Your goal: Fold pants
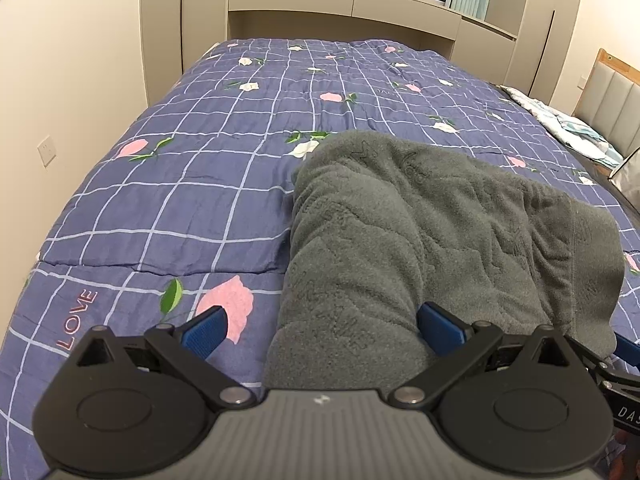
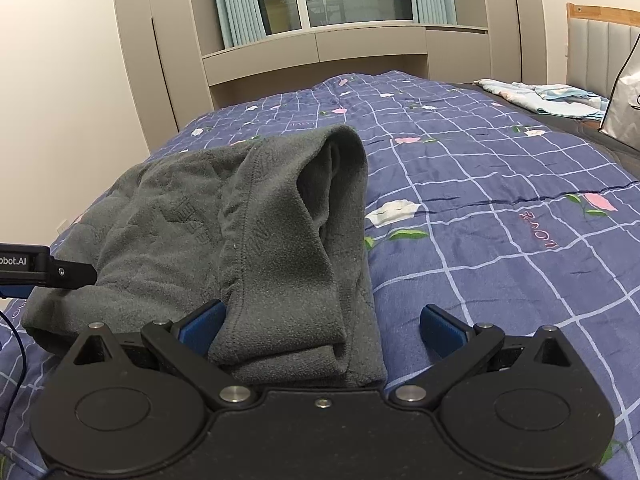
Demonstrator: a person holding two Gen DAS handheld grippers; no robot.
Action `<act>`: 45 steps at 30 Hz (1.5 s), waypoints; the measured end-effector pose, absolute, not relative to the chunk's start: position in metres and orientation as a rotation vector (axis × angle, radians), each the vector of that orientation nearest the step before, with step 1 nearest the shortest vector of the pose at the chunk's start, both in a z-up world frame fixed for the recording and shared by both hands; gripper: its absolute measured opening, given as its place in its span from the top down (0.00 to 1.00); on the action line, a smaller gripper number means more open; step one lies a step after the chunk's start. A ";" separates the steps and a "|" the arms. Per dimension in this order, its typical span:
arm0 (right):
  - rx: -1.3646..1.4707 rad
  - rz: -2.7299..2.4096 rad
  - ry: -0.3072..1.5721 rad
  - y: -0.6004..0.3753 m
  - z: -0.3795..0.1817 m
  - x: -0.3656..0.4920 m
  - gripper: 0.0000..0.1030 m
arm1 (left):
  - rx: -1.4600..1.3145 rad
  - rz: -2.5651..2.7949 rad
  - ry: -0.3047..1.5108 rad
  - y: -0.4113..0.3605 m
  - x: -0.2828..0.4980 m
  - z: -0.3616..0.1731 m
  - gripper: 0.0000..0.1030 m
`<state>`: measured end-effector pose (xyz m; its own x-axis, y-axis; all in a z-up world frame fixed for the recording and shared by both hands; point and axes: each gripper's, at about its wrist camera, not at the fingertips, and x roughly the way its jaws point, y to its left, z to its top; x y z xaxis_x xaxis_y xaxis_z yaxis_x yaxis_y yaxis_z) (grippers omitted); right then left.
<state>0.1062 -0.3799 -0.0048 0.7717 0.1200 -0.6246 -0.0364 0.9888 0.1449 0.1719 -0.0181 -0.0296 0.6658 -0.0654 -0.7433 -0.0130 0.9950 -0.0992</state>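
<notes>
Grey fleece pants (image 1: 420, 240) lie bunched on the blue checked quilt (image 1: 180, 200). Both the left gripper (image 1: 324, 330) and the right gripper (image 2: 324, 326) are spread wide, each straddling the near edge of the fabric without pinching it.

pants (image 1: 420, 240): grey fleece cloth, matt and fuzzy, embossed pattern pressed into the pile; stitched seam at the waistband (image 2: 280, 248), which looks smoother.
quilt (image 1: 180, 200): thin blue printed cloth, slight sheen, quilted and faintly creased.
left hand-held gripper (image 1: 322, 330): matt black plastic arms, ribbed grey plastic body, shiny metal pivot pins; pads (image 1: 206, 330) of blue textured rubber-like material.
right hand-held gripper (image 2: 322, 326): same matt black plastic, metal pins, blue ridged pads.
headboard (image 2: 600, 40): wood frame, padded grey panels.
wardrobe (image 2: 160, 60): smooth matt beige panels.
</notes>
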 end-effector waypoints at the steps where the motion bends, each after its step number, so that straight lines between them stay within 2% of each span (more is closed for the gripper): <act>1: 0.133 0.086 0.682 -0.381 -0.005 0.106 0.01 | -0.102 -0.033 0.840 -0.018 0.172 -0.029 0.00; 17: 0.337 0.294 0.692 -0.418 -0.001 0.104 0.00 | -0.237 -0.184 0.836 0.020 0.163 -0.020 0.01; 24: 0.365 0.379 0.731 -0.431 0.002 0.120 0.00 | -0.306 -0.230 0.888 0.036 0.193 -0.026 0.00; 34: 0.447 0.456 0.765 -0.438 0.005 0.174 0.00 | -0.254 -0.257 0.927 0.014 0.237 -0.028 0.00; 41: 0.444 0.454 0.851 -0.427 -0.011 0.200 0.00 | -0.313 -0.281 0.971 0.015 0.248 -0.047 0.00; 45: 0.442 0.459 0.838 -0.424 -0.015 0.197 0.00 | -0.340 -0.300 0.973 0.020 0.249 -0.052 0.00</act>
